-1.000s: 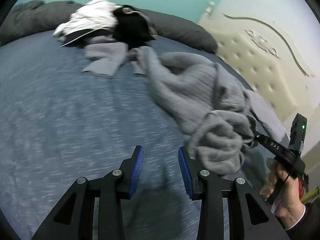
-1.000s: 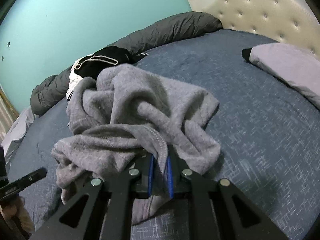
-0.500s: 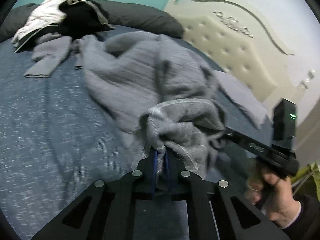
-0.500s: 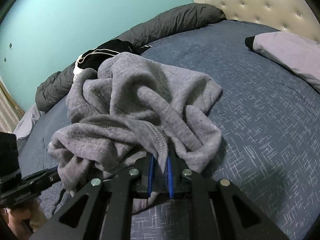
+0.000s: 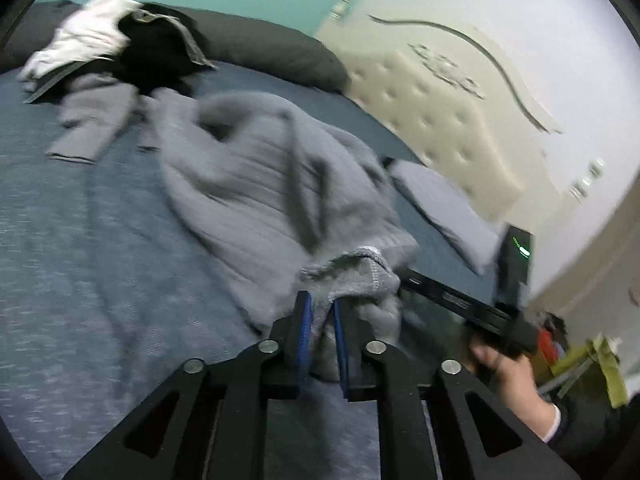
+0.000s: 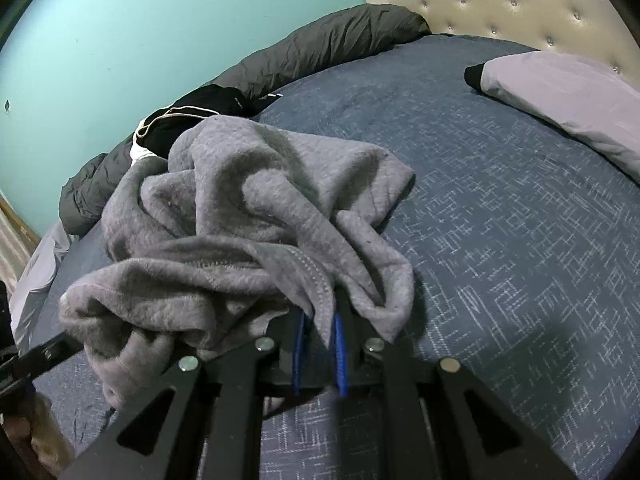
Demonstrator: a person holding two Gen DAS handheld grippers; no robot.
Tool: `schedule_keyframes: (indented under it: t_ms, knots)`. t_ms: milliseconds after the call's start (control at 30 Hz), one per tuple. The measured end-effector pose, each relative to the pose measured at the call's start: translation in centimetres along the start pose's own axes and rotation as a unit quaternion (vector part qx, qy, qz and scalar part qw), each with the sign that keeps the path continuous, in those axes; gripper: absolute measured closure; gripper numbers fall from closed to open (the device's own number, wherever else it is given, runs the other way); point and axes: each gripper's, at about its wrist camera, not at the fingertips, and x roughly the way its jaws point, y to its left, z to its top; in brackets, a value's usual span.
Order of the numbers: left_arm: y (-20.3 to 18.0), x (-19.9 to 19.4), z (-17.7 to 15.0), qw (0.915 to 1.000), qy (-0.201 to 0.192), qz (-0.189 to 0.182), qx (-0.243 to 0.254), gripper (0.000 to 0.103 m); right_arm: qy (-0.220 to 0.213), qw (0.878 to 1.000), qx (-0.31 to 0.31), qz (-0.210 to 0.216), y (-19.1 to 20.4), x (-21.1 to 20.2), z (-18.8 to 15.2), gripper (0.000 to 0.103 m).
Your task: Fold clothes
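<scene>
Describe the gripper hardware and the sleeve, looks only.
Both the left gripper and the right gripper are matte black linkage frames with silver rivets and triangular cutouts. Their fingers carry ribbed blue pads. The right unit's handle module shows a green light. The sleeve is dark over a white cuff.

A bed (image 6: 520, 208) with a blue patterned cover fills a room with a turquoise wall (image 6: 160, 40). A cream tufted headboard (image 5: 448, 120) rises at the bed's head, a lavender pillow (image 6: 560, 92) lying near it; a dark grey duvet (image 6: 320, 48) is rolled along the far edge.
</scene>
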Motion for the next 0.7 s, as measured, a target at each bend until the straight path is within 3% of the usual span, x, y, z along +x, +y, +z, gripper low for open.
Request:
schedule_keyframes:
  t_ms: [133, 433, 533, 633, 700]
  knots:
    - [1.1, 0.2, 0.3, 0.9996, -0.01, 0.015, -0.02, 0.069, -0.003, 1.0, -0.002, 0.001, 0.3, -0.4, 0.0, 0.092]
    - [2.8, -3.0, 1.0, 0.9965, -0.06, 0.013, -0.056, 0.058, -0.011, 1.0, -0.002, 0.006, 0.2, -1.2, 0.2, 0.092]
    - [3.3, -2.7, 1.3, 0.996, -0.059, 0.038, -0.056, 0.058, -0.011, 1.0, -0.002, 0.006, 0.4, -1.2, 0.2, 0.092]
    - [3.1, -0.4, 1.0, 0.9967, -0.026, 0.061, -0.045, 0.058, -0.011, 1.0, -0.005, 0.007, 0.7, -1.2, 0.2, 0.092]
    - [2.7, 1.0, 0.4, 0.9979, -0.001, 0.048, -0.043, 0.058, -0.01, 1.0, -0.006, 0.007, 0.7, -1.1, 0.2, 0.092]
